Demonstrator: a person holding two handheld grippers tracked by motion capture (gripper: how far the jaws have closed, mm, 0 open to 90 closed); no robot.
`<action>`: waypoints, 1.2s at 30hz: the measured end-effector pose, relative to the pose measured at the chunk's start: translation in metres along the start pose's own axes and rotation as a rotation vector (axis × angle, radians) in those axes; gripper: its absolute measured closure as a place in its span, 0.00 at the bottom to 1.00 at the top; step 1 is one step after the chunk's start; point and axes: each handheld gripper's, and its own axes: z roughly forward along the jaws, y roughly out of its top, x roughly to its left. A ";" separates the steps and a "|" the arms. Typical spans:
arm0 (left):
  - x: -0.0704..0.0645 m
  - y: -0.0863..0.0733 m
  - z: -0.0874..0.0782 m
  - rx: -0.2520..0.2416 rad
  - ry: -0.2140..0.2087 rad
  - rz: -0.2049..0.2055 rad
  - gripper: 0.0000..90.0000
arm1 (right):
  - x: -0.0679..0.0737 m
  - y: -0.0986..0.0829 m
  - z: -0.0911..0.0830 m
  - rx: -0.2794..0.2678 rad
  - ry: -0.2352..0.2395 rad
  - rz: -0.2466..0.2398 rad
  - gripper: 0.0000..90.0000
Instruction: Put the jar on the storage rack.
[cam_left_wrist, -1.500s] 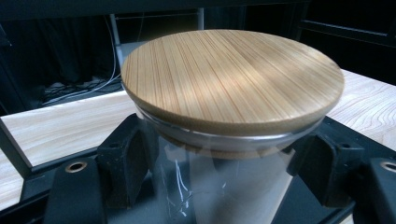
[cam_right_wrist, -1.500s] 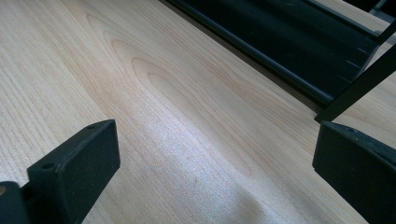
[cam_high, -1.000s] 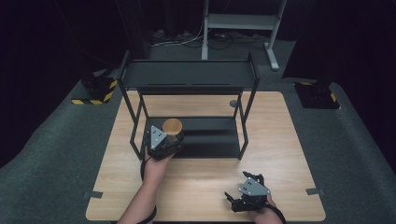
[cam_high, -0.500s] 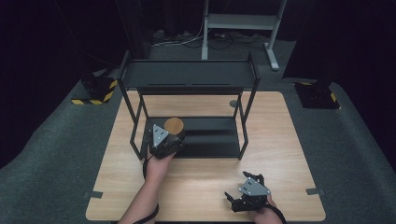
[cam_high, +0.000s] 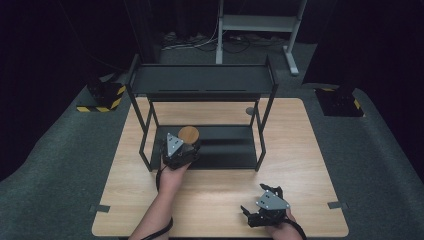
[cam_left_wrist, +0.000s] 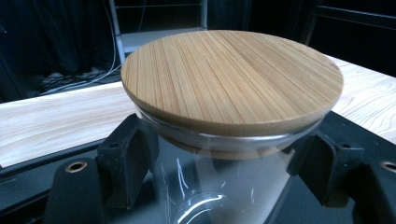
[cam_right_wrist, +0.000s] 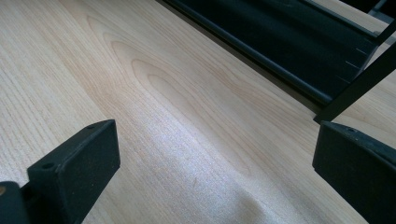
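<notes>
left gripper (cam_high: 181, 150): clamped on the clear glass jar with the round bamboo lid (cam_left_wrist: 232, 77), pads on the glass just under the lid.
jar spot: right ahead of it, on the lower tier of the black metal two-tier rack (cam_high: 235, 150).
progress: looks like the jar is placed; letting go is left.
right gripper (cam_high: 265, 207): jaws wide, nothing in them, idle on the light wooden table (cam_right_wrist: 154, 116).
vs earlier: pretty much nothing moved.

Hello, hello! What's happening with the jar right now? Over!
Left gripper shut on the glass jar, jaws under its wooden lid, at the rack's lower shelf. Right gripper open, idle over the table. Nothing in the way.
</notes>
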 end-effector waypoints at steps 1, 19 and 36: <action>0.000 0.000 0.000 0.002 0.000 0.002 0.30 | 0.000 0.000 0.000 0.000 0.000 -0.001 0.00; -0.001 -0.004 0.007 0.020 0.003 -0.004 0.30 | 0.000 0.000 0.000 -0.001 -0.001 -0.003 0.00; -0.002 -0.005 0.012 0.033 0.002 -0.005 0.30 | 0.000 0.000 0.000 -0.003 -0.001 0.000 0.00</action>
